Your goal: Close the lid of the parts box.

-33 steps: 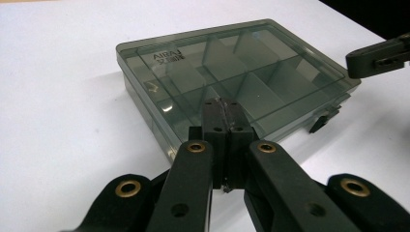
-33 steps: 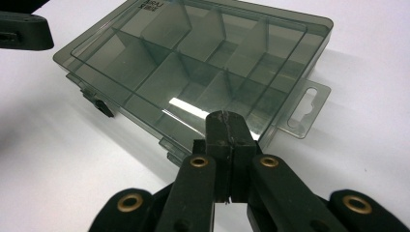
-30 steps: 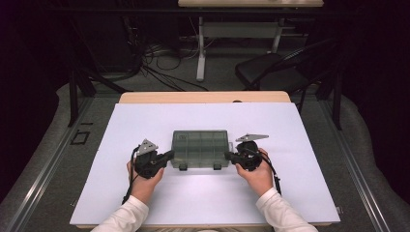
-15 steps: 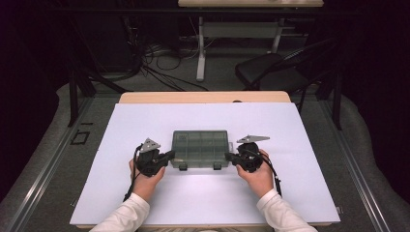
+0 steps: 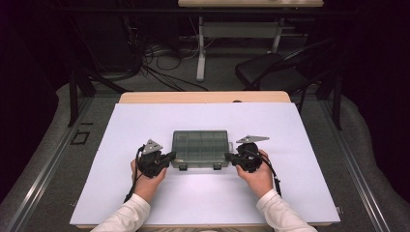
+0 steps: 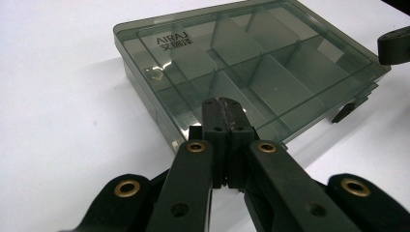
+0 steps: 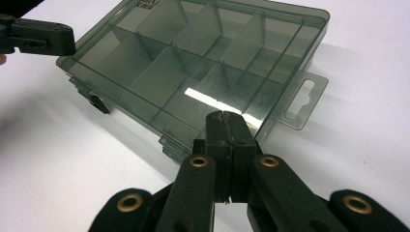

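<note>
1. Left gripper: we see its jaws pressed together with nothing between them, the tips at the near left corner of the box. In the left gripper view the closed tips sit over the edge of the lid; whether they touch it we cannot tell.
2. Right gripper: it is closed as well and empty, the tips at the near right corner of the box. In the right gripper view the tips lie over the lid's edge, just beside the flat hanging tab that sticks out from the box's side (contact cannot be judged here either).
3. We find the box flat on the white sheet that covers the table, a little nearer the person than the middle, between the two grippers. It is a smoky, see-through plastic case with its lid down; dividers inside split it into compartments, and we see nothing in them.
4. Two small dark latches sit on the box's near side, facing the person. Printed lettering marks one corner of the lid in the left gripper view.
5. Each gripper is held in a hand with a white sleeve, both forearms coming in from the bottom of the high view. A cable trails from the left gripper along the wrist.
6. Beyond the table, a dark chair stands on the floor.
</note>
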Motion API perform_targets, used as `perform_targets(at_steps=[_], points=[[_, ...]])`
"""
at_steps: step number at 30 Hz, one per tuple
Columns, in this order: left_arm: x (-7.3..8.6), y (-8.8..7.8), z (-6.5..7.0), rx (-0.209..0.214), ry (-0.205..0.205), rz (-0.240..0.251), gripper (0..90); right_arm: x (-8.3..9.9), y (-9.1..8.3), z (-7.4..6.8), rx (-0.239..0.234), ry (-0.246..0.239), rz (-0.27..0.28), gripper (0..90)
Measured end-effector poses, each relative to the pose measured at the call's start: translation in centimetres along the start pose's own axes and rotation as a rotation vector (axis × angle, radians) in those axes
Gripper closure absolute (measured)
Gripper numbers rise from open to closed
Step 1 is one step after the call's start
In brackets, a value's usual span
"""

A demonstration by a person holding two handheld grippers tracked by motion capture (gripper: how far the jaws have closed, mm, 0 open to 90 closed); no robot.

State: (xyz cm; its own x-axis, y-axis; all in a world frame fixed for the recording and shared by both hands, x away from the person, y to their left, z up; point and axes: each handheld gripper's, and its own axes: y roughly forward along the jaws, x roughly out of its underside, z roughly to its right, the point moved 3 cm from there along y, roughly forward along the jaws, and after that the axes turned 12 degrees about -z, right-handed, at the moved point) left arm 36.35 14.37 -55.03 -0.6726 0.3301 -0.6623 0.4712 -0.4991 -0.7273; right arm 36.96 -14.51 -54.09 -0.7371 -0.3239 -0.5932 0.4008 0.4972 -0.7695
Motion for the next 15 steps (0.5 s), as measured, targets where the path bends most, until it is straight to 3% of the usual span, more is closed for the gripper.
perform_targets(at_steps=[5,12,15], points=[[0.04,-0.14,-0.14,0.007,-0.003,0.001,85.9,-0.08,-0.05,-0.22,0.003,-0.015,0.010,82.6],[0.02,-0.46,-0.27,0.028,-0.005,0.007,71.0,-0.53,-0.62,-0.22,0.030,-0.034,0.077,61.1],[-0.06,-0.55,-0.19,0.016,0.033,0.014,63.3,-0.77,-0.73,-0.21,0.033,-0.041,0.090,51.3]])
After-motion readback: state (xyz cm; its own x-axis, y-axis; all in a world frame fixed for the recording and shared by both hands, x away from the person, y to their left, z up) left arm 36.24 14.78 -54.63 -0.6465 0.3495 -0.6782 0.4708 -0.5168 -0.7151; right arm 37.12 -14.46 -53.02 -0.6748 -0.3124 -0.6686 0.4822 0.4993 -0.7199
